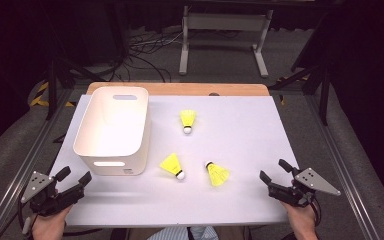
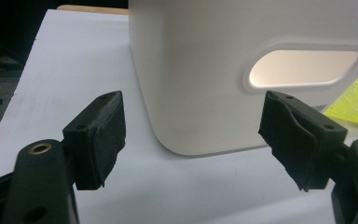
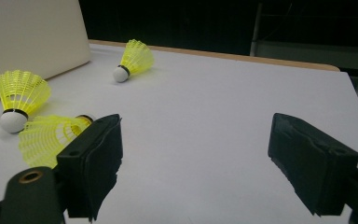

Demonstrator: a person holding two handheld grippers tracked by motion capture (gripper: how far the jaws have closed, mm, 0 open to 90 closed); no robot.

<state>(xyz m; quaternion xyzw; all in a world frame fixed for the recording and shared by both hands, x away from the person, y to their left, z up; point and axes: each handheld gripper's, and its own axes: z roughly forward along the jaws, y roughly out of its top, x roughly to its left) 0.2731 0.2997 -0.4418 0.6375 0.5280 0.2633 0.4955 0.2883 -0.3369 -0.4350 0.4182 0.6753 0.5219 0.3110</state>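
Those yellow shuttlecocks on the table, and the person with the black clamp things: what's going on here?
A person sits at a white table holding a two-jaw gripper in each hand. The left gripper and the right gripper both rest near the table's front corners, jaws open and holding nothing. Three yellow shuttlecocks lie loose on the table: the far shuttlecock, the middle shuttlecock and the right shuttlecock. A white bin stands to their left, and it looks empty. Nothing has been picked up.
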